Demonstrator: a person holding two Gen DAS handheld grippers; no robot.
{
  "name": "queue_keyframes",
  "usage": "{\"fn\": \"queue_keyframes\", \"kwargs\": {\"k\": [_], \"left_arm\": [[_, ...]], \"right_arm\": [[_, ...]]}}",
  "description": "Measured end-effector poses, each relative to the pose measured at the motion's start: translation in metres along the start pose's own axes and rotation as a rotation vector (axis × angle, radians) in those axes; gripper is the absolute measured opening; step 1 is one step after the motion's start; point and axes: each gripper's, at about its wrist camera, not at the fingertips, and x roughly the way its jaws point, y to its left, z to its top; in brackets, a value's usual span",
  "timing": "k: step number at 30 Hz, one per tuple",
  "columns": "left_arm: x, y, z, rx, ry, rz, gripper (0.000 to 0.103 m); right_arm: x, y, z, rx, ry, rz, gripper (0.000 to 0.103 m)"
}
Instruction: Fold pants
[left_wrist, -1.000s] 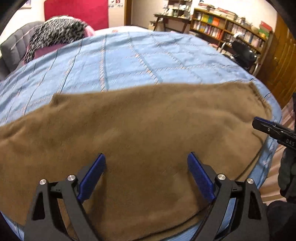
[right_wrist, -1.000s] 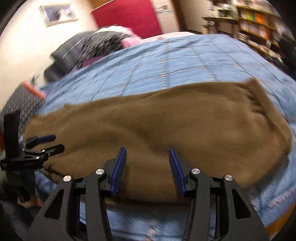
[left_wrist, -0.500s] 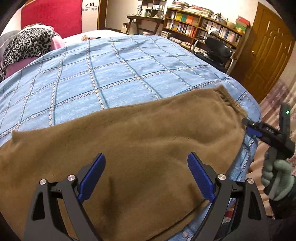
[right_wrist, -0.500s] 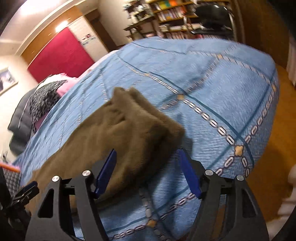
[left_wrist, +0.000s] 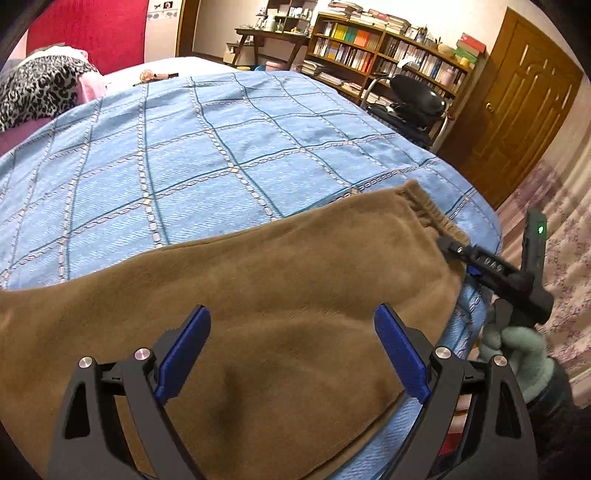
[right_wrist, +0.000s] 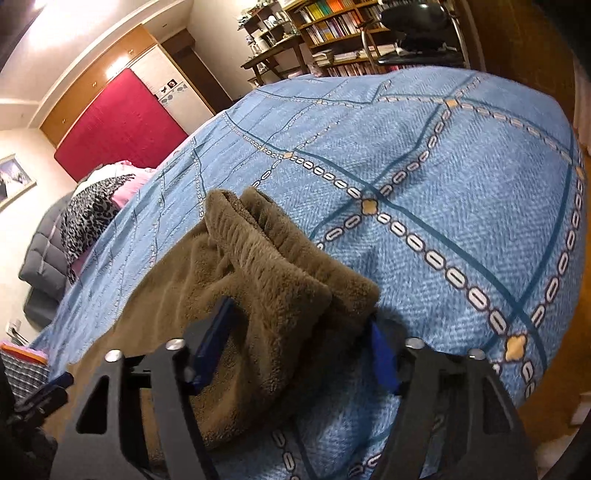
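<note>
Honestly there's almost nothing legible here: the only lettering I can spot is some pale embossed characters on the side of the right gripper (left_wrist: 458, 253) as seen from the left wrist camera, and they're too small and skewed to make out. The spines on the bookshelf (left_wrist: 373, 55) are just blocks of colour with no titles you could read, and the little stickers on the white panel (right_wrist: 173, 86) beside the red board look like pictures rather than words.
</note>
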Motion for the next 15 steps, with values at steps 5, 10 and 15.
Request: {"fn": "queue_keyframes", "kwargs": {"k": [5, 10, 15], "left_arm": [[0.005, -0.006, 0.015, -0.009, 0.004, -0.050, 0.090], [0.010, -0.011, 0.031, -0.042, 0.012, -0.137, 0.090], [0.010, -0.016, 0.043, -0.068, 0.016, -0.209, 0.090]], "right_arm": [[-0.011, 0.016, 0.003, -0.055, -0.022, 0.026, 0.033], [-0.032, 0.059, -0.007, -0.251, -0.078, 0.025, 0.033], [-0.045, 0.101, -0.030, -0.445, -0.123, 0.024, 0.033]]}}
